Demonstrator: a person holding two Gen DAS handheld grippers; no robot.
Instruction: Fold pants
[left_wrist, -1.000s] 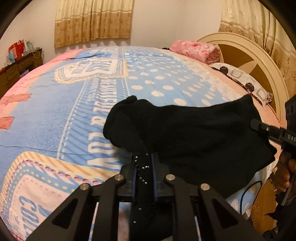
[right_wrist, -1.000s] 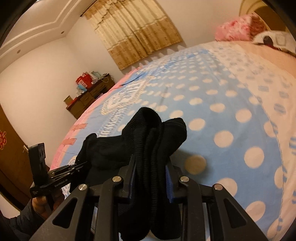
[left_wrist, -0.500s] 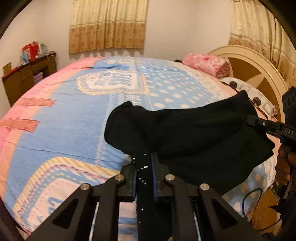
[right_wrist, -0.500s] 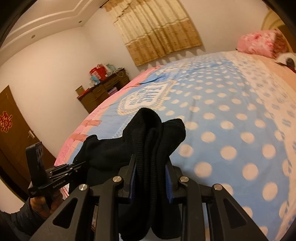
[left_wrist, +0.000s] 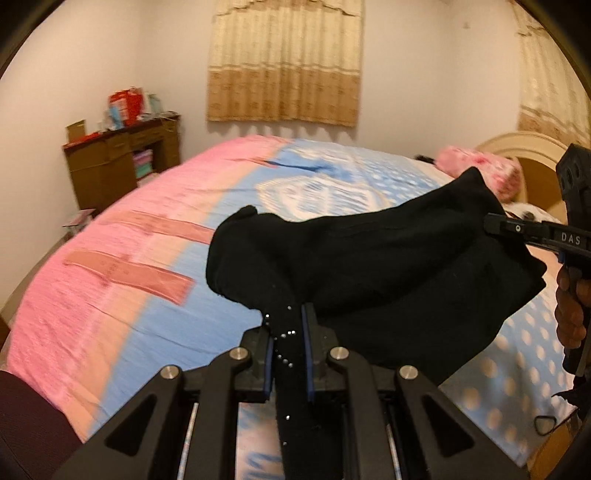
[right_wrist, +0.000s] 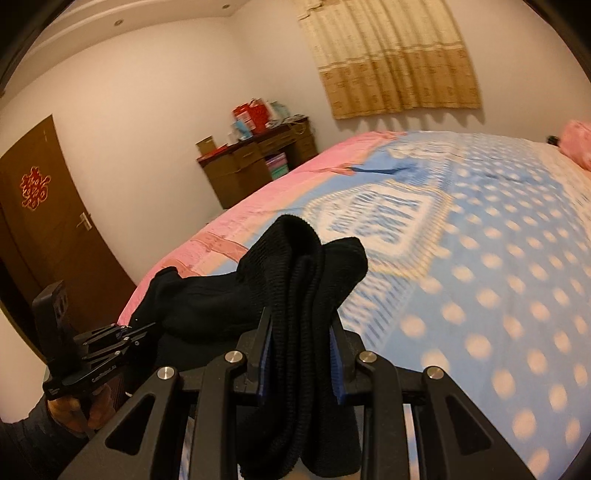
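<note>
The black pants (left_wrist: 369, 266) are hanging in the air above the bed (left_wrist: 110, 295), stretched between the two tools. The left gripper (left_wrist: 288, 350) is pinching a thin studded strip of them; the right gripper (right_wrist: 301, 354) is clamping a thick bunched wad. That thin strip is probably slipping first if the pull tightens, dropping one end onto the bed in a heap.

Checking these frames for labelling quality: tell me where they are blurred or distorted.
Left wrist view: bedspread is motion-smeared, while the black pants and left gripper stay sharp; fisheye bows the bed. Right wrist view: bedspread dots streak, right gripper is crisp, and corners vignette black.
</note>
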